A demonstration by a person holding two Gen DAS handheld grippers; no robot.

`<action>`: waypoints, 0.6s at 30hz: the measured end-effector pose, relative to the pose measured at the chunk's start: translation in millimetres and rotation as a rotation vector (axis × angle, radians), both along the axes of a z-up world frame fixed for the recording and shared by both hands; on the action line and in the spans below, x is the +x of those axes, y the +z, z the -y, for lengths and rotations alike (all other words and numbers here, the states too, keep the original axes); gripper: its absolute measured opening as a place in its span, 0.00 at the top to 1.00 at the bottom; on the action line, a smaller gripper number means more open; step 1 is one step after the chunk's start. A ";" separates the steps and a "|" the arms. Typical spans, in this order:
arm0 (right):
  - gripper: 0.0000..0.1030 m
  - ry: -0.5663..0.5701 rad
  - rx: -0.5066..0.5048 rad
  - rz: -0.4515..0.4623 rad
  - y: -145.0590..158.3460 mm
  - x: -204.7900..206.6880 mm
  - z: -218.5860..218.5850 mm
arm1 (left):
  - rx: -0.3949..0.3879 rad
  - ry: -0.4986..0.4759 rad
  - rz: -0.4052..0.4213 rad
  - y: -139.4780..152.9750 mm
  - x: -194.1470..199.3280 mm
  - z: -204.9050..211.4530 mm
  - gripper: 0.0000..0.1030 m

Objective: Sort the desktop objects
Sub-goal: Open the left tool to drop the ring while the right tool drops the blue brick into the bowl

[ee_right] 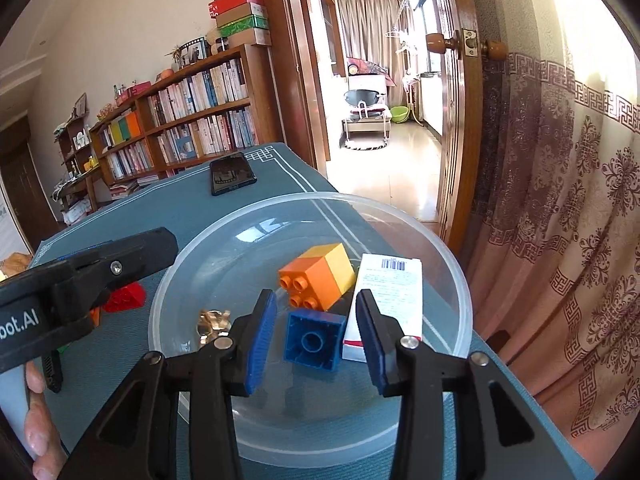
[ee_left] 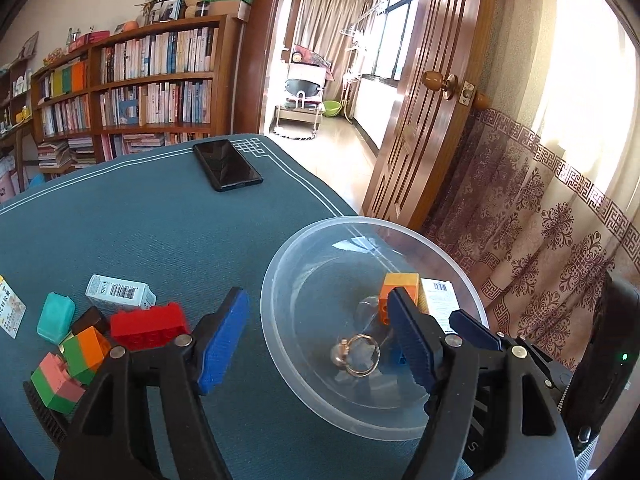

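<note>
A clear plastic bowl [ee_right: 200, 264] sits at the table's right edge; it also shows in the left wrist view [ee_left: 280, 264]. In it lie an orange-yellow brick [ee_right: 320, 274], a blue brick [ee_right: 314, 338], a white box [ee_right: 390, 296] and a gold key ring [ee_right: 212, 320]. My right gripper [ee_right: 316, 344] is open above the bowl, fingers either side of the blue brick. My left gripper [ee_left: 316, 336] is open over the bowl's left rim. Left of it lie a red brick [ee_left: 150, 324], an orange-green brick [ee_left: 86, 348], a pink-green brick [ee_left: 56, 384], a teal block [ee_left: 56, 316] and a white box [ee_left: 120, 292].
A black phone [ee_left: 227, 164] lies at the table's far side on the teal cloth [ee_left: 160, 232]. A card [ee_left: 10, 312] lies at the left edge. A wooden door and patterned curtain stand right of the table. A bookshelf is behind.
</note>
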State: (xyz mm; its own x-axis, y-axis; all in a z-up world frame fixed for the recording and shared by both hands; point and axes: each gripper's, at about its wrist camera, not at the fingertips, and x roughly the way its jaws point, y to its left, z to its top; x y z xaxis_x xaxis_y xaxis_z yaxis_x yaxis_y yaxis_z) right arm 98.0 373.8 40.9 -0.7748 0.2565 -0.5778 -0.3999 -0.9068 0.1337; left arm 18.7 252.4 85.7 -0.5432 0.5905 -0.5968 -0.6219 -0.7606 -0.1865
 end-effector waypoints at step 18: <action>0.39 0.010 0.021 -0.001 -4.4 -0.2 13.6 | -0.068 0.172 -0.043 -3.8 -11.2 35.7 0.27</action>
State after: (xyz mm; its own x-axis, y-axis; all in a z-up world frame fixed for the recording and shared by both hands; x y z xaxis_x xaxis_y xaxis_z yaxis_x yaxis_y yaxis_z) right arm 97.8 360.2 36.5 -0.7777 0.2609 -0.5720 -0.3910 -0.9131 0.1151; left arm 7.5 216.7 81.9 -0.6586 0.4460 -0.6061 -0.4881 -0.8662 -0.1070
